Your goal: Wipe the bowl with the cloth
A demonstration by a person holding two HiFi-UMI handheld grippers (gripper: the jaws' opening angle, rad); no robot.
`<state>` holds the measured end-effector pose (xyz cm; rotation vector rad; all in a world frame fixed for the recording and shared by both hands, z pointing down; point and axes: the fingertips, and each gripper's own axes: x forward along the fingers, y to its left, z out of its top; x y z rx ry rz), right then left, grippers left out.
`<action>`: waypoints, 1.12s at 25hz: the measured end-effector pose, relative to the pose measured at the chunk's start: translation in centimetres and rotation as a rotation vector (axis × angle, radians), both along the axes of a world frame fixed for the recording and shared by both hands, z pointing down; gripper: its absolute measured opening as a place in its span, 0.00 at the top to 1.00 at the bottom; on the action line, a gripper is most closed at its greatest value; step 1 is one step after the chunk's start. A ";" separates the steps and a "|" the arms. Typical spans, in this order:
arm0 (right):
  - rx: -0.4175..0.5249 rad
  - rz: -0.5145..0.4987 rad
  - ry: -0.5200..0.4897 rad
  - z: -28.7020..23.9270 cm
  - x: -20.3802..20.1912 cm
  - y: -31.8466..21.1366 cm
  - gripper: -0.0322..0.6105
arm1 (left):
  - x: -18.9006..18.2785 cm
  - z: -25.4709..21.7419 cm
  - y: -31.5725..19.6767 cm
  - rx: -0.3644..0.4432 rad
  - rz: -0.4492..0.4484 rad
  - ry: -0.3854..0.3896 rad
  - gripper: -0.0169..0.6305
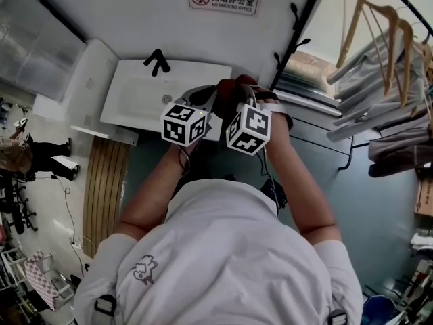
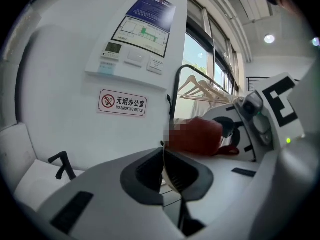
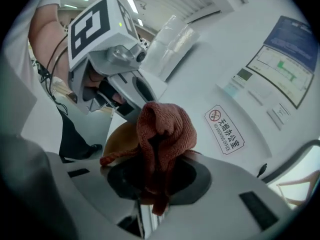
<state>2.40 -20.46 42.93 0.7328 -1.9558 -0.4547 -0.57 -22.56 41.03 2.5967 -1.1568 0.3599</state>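
My left gripper [image 2: 166, 165] is shut on the thin rim of a tan bowl [image 2: 171, 178], seen edge-on in the left gripper view. In the right gripper view the bowl [image 3: 119, 140] shows behind a rust-red knitted cloth [image 3: 162, 134]. My right gripper [image 3: 154, 184] is shut on that cloth, which bunches up above its jaws and touches the bowl. From the left gripper view the cloth [image 2: 197, 136] sits just beyond the bowl's rim, with the right gripper's body behind it. In the head view both marker cubes are side by side over the sink, with the cloth [image 1: 237, 90] beyond them.
A white sink [image 1: 135, 100] with a black faucet [image 1: 157, 61] stands against the wall under a no-smoking sign [image 1: 223, 1]. A rack of wooden hangers [image 1: 379, 39] with grey clothes is at the right. A slatted wooden board [image 1: 105, 181] lies on the floor at the left.
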 end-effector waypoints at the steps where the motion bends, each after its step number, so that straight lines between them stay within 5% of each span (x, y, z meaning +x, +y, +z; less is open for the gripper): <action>1: 0.003 -0.003 0.001 0.2 -0.3 0.1 0.80 | 0.2 -0.1 0.0 -0.001 0.001 0.005 0.94; 18: -0.256 -0.212 -0.200 1.2 -3.9 4.5 0.80 | -1.8 -1.1 -1.6 0.045 -0.056 -0.001 0.94; 24: -0.351 -0.183 -0.197 1.7 -2.1 4.8 0.80 | -2.4 -0.7 -1.9 0.041 -0.068 -0.022 0.94; 28: -0.329 -0.094 -0.176 1.2 -0.2 3.3 0.80 | -2.7 -0.4 -1.9 0.029 -0.068 -0.029 0.94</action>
